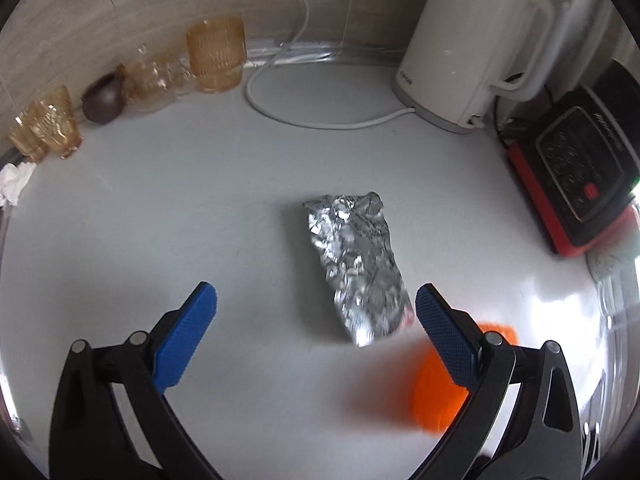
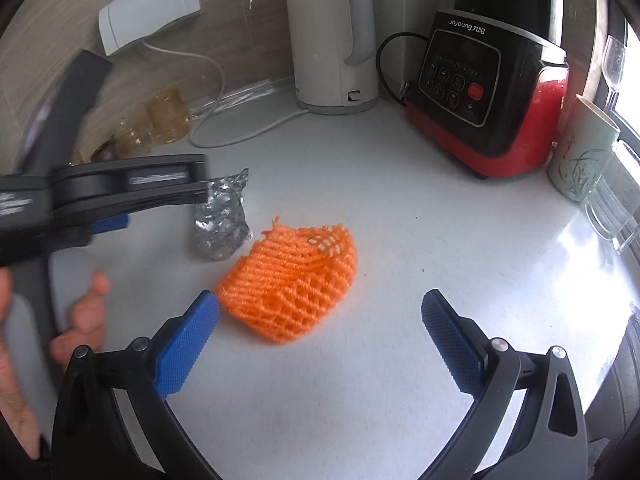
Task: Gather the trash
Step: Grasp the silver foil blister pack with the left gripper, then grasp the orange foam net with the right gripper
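A crumpled foil packet [image 1: 358, 264] lies on the white counter [image 1: 200, 208], just ahead of my open left gripper [image 1: 316, 300] and nearer its right finger. The same foil [image 2: 222, 222] shows in the right wrist view, partly hidden by the left gripper's black body [image 2: 120, 190]. An orange foam fruit net [image 2: 292, 280] lies flat in front of my open right gripper [image 2: 320, 306], closer to its left finger. A blurred part of the net [image 1: 444, 396] shows behind the left gripper's right finger. A crumpled white tissue [image 1: 14, 182] sits at the far left edge.
A white kettle [image 1: 464, 44] with its cord [image 1: 320, 120] stands at the back. A black and red blender base [image 2: 484, 92] is on the right, a printed cup [image 2: 580, 152] beside it. Amber glasses [image 1: 216, 54] line the back left wall. A hand [image 2: 80, 320] holds the left gripper.
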Available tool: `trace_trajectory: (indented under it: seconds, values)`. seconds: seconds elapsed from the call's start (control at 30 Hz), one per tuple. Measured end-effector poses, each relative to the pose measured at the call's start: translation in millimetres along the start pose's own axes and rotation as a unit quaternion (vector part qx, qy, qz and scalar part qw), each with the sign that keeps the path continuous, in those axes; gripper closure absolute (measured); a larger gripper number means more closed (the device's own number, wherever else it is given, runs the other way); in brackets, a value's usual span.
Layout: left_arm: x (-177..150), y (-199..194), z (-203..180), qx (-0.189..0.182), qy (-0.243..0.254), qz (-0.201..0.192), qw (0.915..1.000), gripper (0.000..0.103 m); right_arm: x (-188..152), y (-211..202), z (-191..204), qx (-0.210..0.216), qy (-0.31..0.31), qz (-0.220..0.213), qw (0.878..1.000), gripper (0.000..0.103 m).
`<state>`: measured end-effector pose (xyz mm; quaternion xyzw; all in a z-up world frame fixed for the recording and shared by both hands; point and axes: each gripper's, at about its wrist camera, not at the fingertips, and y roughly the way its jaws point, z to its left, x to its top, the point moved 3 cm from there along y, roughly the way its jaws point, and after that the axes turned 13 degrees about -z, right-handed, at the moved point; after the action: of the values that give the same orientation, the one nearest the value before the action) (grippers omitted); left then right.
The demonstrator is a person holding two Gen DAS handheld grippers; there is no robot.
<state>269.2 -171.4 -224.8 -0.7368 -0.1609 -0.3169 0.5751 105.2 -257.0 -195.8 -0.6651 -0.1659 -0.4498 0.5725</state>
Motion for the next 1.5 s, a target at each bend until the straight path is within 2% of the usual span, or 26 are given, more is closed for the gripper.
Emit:
trace_trajectory:
  seconds: [0.27,0.37,0.5,0.57,0.63,0.67,0.93,1.13,1.33,1.47,1.5]
  values:
    - [2,45,-20,0.024,0.0,0.026,0.9994,0.008,-4,10,-8,-0.003,0.003,0.01,1.0,0.002]
    - [2,49,-19,0.028,-0.007,0.032,0.9991,0.012,-6,12,-13,-0.005,0.007,0.012,1.0,0.002]
    - [2,56,-18,0.031,-0.014,0.044,0.9984,0.027,-7,14,-16,-0.003,0.012,0.014,1.0,0.002]
    - [2,56,-20,0.041,-0.002,0.039,0.9984,0.035,-7,14,-15,-0.001,0.012,0.015,1.0,0.002]
    - [2,55,-23,0.049,0.014,0.033,0.9982,0.051,-8,14,-13,0.0,0.011,0.015,1.0,0.002]
    - [3,55,-24,0.047,0.019,0.03,0.9983,0.054,-8,15,-13,0.0,0.011,0.016,1.0,0.002]
    - [7,42,-13,0.003,0.029,0.013,0.9995,0.058,-8,20,-7,0.01,0.011,0.018,1.0,0.002]
    - [15,6,-2,-0.023,0.054,-0.031,0.9978,0.058,-6,32,2,0.018,0.024,0.024,0.999,0.002]
    - [16,-24,18,-0.035,0.065,-0.054,0.9958,0.058,-6,57,12,0.02,0.036,0.038,0.998,0.002]
    - [12,-43,32,-0.031,0.072,-0.071,0.9944,0.058,-6,67,20,0.033,0.038,0.042,0.998,0.021]
    - [10,-48,34,-0.029,0.075,-0.074,0.994,0.058,-5,69,21,0.035,0.039,0.041,0.998,0.031]
